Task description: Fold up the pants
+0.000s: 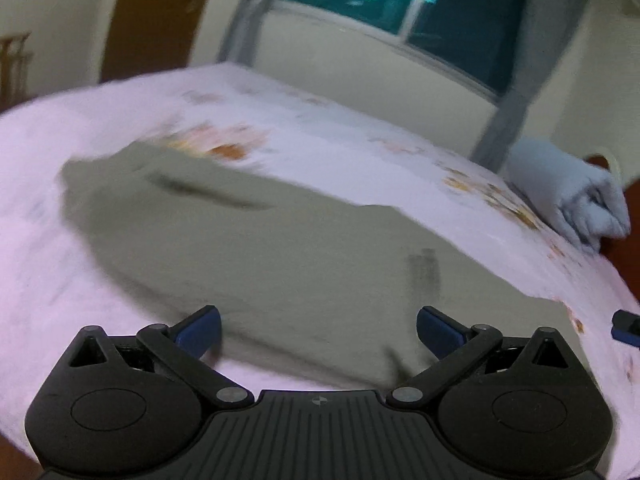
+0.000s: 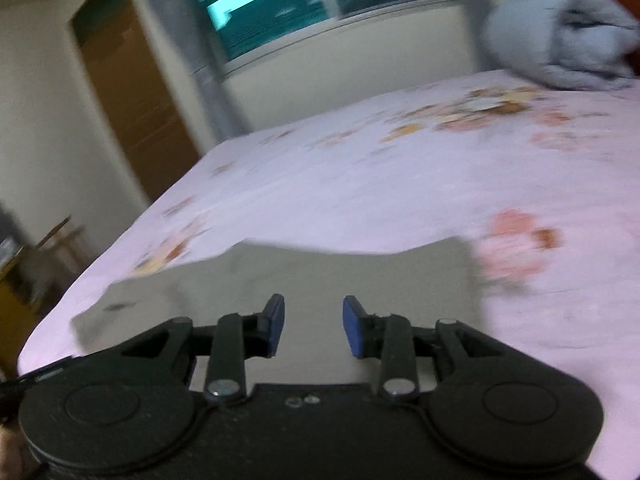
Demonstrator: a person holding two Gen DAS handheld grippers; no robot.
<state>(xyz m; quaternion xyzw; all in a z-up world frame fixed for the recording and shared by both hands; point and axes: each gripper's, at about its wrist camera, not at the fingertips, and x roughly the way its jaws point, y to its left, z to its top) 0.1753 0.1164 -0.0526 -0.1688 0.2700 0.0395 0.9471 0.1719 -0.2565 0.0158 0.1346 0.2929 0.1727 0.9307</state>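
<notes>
We see grey-green pants [image 1: 280, 248] lying flat on the bed [image 1: 360, 152] (pink, flower-printed); left gripper [image 1: 318, 330] fingers spread wide, right gripper [image 2: 314, 326] fingers parted, both pinching nothing.

Matt olive-grey cloth, the pants [image 1: 280, 248], soft and lightly creased, lying on the pink cotton-looking bed sheet [image 1: 360, 152] with its faded floral print. Left gripper [image 1: 318, 332]: matt black plastic, ribbed body, dull metal pivot pins, blue rubbery pads. Right gripper [image 2: 314, 326] looks the same. At the sheet's far corner, a pale blue fleecy blanket [image 2: 560, 36]. Brown wooden door [image 2: 132, 92], smooth.
</notes>
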